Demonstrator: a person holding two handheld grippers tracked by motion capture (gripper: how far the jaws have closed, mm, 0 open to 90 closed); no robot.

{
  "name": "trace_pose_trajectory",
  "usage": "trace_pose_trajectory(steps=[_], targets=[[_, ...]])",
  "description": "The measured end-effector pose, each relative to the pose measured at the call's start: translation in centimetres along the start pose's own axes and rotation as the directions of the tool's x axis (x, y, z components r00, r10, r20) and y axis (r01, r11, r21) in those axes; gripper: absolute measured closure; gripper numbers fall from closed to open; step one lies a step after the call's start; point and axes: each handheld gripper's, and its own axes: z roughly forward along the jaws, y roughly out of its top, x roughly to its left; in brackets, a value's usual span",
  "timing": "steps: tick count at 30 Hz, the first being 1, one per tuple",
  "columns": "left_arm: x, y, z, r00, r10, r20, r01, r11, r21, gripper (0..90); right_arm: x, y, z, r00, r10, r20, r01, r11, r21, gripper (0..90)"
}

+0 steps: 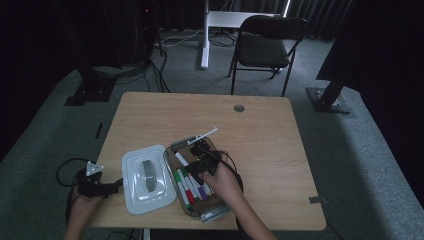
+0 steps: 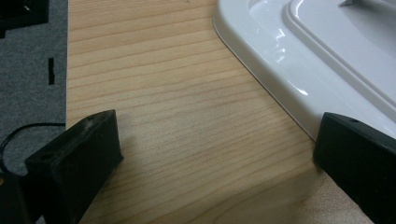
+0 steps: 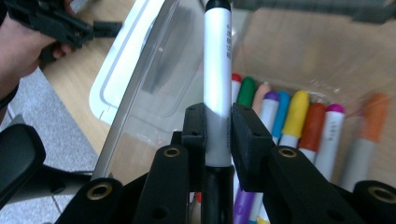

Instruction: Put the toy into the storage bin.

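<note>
**Right gripper clamps a white marker over the marker box; left gripper idle by the lid**

Wooden table (image 1: 260, 140), light grain, grommet hole near its far edge. A black folding chair (image 1: 265, 47) stands behind it on grey carpet; that much comes from the high view alone.

White plastic lid (image 1: 147, 178) lies flat at the table's near left, touching the left side of the clear plastic box (image 1: 218, 212). The left gripper view gives the lid's glossy rounded rim (image 2: 280, 70) close up, on bare wood.

The box holds a row of markers (image 1: 192, 186) lying side by side. The high view gives red, green and purple caps; the right gripper view adds blue, yellow, orange and magenta caps (image 3: 299, 112).

Right gripper (image 1: 201, 161) is over the box's far half. Its jaws are closed tight on a white marker (image 3: 217, 84) with a black cap, gripped mid-barrel and pointing away from the camera, above the other markers; the grip itself is clear from the right gripper view.

Left gripper (image 2: 217, 154) sits at the table's near left edge, jaws spread wide, nothing between them, right jaw just beside the lid's rim. The right gripper view also catches it in the person's hand (image 3: 21, 46).
</note>
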Motion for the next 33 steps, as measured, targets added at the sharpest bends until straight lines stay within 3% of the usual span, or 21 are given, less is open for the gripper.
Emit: trace_pose_trajectory(steps=[11, 22, 23, 26, 33], targets=[[0.0, 0.0, 0.0, 1.0, 0.0, 0.0, 0.0, 1.0, -0.002, 1.2, 1.2, -0.3, 2.8, 0.9997, -0.023, -0.001, 0.023, 0.996, 0.091, 76.4], [0.0, 0.0, 0.0, 1.0, 0.001, 0.001, -0.001, 1.0, -0.002, 1.2, 1.1, -0.6, 4.6, 0.9996, -0.024, -0.012, 0.026, 0.987, 0.159, 76.3], [0.0, 0.0, 0.0, 1.0, 0.001, 0.001, -0.001, 1.0, -0.003, 1.2, 1.2, -0.7, 5.0, 0.9993, -0.028, -0.025, 0.032, 0.982, 0.186, 76.2], [0.0, 0.0, 0.0, 1.0, 0.002, 0.001, -0.002, 1.0, -0.003, 1.2, 1.2, -0.8, 5.4, 0.9987, -0.029, -0.042, 0.037, 0.979, 0.202, 76.1], [0.0, 0.0, 0.0, 1.0, 0.001, 0.001, -0.001, 1.0, -0.003, 1.2, 0.9, -0.7, 6.0, 0.9989, -0.034, -0.032, 0.041, 0.97, 0.239, 75.3]])
